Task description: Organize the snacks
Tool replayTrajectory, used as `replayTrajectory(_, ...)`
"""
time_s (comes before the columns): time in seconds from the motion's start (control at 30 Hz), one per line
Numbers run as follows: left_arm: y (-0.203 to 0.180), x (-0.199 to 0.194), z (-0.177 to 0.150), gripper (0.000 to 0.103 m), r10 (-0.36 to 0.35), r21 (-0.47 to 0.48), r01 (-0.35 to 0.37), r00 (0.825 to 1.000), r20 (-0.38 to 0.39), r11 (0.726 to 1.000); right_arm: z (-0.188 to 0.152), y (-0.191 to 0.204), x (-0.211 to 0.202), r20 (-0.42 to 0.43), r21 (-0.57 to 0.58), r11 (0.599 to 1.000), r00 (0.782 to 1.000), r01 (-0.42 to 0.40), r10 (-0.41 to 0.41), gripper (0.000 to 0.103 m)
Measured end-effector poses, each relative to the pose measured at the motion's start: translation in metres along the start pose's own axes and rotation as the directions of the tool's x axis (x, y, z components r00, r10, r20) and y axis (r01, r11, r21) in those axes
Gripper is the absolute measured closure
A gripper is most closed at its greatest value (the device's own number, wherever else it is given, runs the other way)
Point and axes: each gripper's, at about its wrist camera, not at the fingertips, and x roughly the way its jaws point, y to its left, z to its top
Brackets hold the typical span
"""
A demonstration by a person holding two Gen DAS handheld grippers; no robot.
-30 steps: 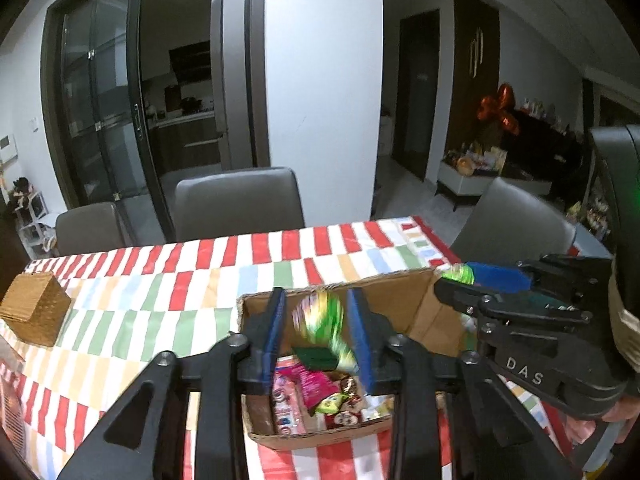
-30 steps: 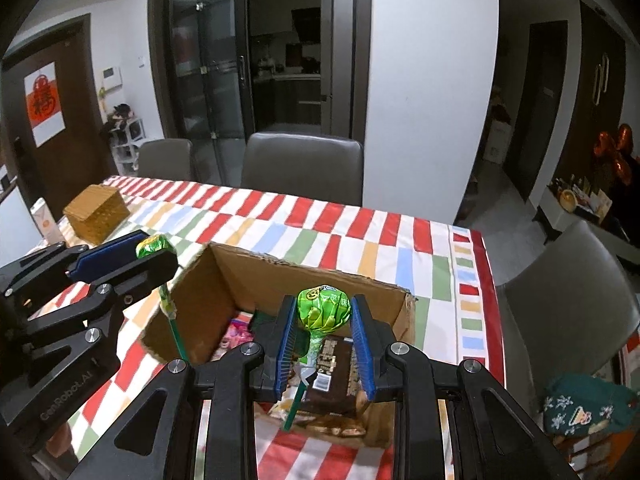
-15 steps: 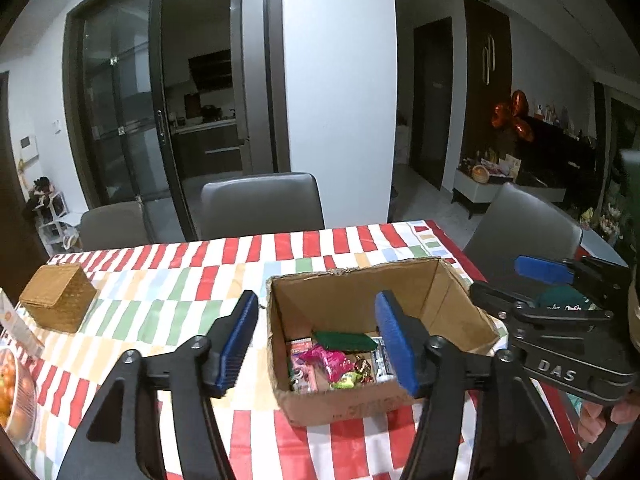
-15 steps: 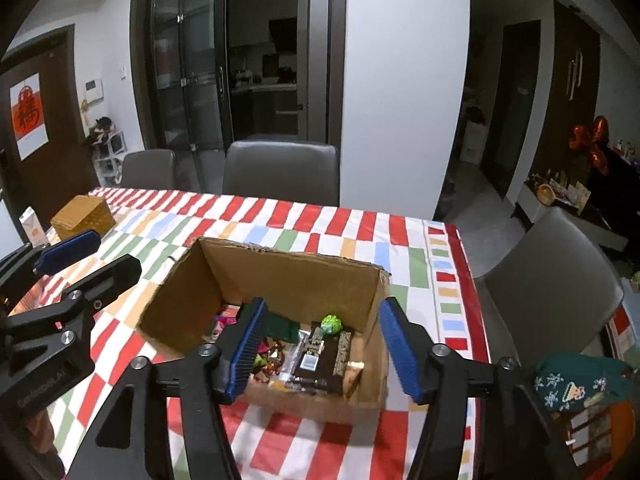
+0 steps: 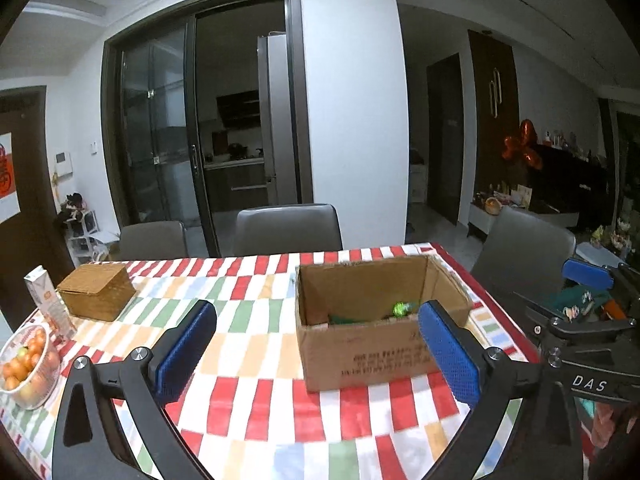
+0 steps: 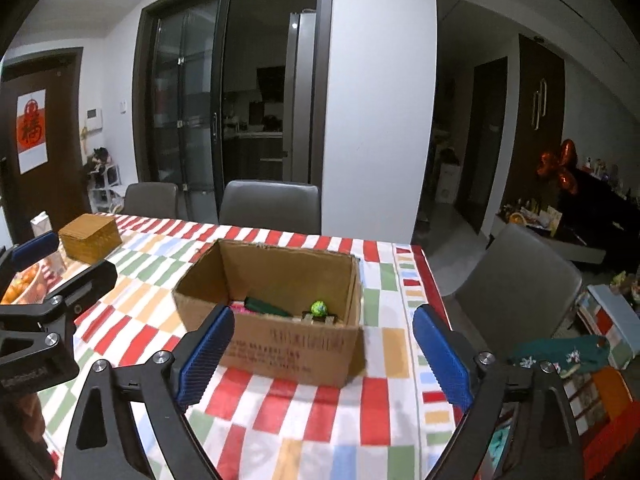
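An open cardboard box stands on the striped tablecloth. Inside it lie snacks, among them a green lollipop and a dark green packet. My left gripper hangs back from the box's near wall. Its jaws are opening wide and nothing is between the blue pads. My right gripper hangs likewise in front of the box, jaws opening, pads bare. Each gripper also shows at the edge of the other's view: the right gripper and the left gripper.
A wicker box, a drink carton and a bowl of oranges sit at the table's left end. Grey chairs line the far side, and another chair stands at the right end. Clutter lies beyond the right table edge.
Both grippers were shut on green lollipops over the box. They let them go into it, spread their jaws and drew back, so the box now looks smaller and farther off.
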Motion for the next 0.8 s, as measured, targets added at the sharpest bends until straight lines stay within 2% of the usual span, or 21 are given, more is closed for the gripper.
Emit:
replayTrajectory(0.37, -0.013, -0.062, -0.058, 0.000, -0.016, 0.045, 0.016, 1.000, 0.000, 0.999, -0.069, 0.004, -0.058, 0.016, 0.053, 0.999, 1.000, -0.008, 0.007, 0.008)
replayTrajectory(0.63, -0.013, -0.086, -0.085, 0.000, -0.048, 0.007, 0.049, 0.998, -0.027, 0.999, -0.098, 0.003, -0.084, 0.016, 0.081, 0.997, 1.000, -0.010, 0.008, 0.008)
replayTrajectory(0.8, -0.011, -0.097, -0.092, 0.000, -0.026, 0.007, 0.026, 0.999, -0.026, 1.000, -0.109, 0.007, -0.096, 0.024, 0.084, 0.996, 1.000, -0.008, 0.006, 0.008)
